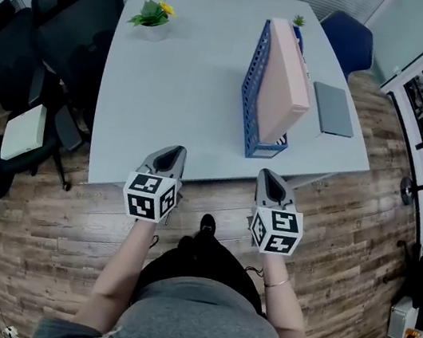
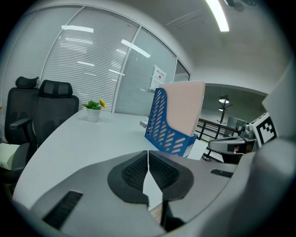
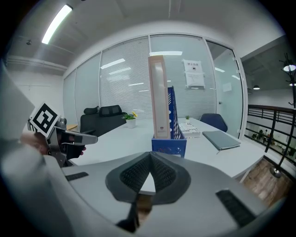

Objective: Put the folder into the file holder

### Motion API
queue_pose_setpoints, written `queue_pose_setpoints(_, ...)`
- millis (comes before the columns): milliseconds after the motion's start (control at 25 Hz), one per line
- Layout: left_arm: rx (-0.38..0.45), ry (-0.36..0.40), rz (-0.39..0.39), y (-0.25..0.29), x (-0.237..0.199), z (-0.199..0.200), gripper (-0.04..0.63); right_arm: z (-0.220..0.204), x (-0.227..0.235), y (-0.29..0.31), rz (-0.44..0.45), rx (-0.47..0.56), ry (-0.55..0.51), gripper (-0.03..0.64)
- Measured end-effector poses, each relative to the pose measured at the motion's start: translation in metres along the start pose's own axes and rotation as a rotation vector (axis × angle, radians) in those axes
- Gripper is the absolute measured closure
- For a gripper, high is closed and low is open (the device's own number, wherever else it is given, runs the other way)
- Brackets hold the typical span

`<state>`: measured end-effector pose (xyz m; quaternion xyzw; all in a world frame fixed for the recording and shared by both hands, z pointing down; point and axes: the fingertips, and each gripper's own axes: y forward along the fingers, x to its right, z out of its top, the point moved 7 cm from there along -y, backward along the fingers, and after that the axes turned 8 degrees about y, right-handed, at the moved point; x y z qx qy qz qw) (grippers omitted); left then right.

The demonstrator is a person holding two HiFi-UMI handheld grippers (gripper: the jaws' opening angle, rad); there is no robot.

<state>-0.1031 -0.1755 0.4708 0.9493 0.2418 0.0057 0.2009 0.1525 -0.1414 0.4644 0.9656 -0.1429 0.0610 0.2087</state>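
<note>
A pink folder (image 1: 285, 84) stands upright inside the blue perforated file holder (image 1: 252, 90) on the right half of the grey table (image 1: 179, 77). The left gripper view shows the folder (image 2: 186, 107) in the holder (image 2: 164, 128) ahead to the right; the right gripper view has the folder (image 3: 158, 104) and holder (image 3: 175, 125) straight ahead. Both grippers hang off the table's near edge, clear of the holder. My left gripper (image 1: 170, 154) is shut and empty, its jaws meeting at their tips (image 2: 148, 152). My right gripper (image 1: 269, 174) is likewise shut on nothing (image 3: 151, 153).
A grey notebook (image 1: 333, 108) lies right of the holder. A small potted plant (image 1: 153, 15) stands at the table's far left. Black office chairs (image 1: 67, 25) sit left of the table, a blue chair (image 1: 348, 38) at the far right. Wooden floor lies under me.
</note>
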Motion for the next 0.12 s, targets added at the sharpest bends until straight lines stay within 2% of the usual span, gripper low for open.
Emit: queue_pose_setpoints(120, -0.002, -0.002, 0.001, 0.0016, 0.0004, -0.0001, 0.569, 0.0015, 0.0013, 0.0007, 0.001, -0.007, -0.002, 0.615)
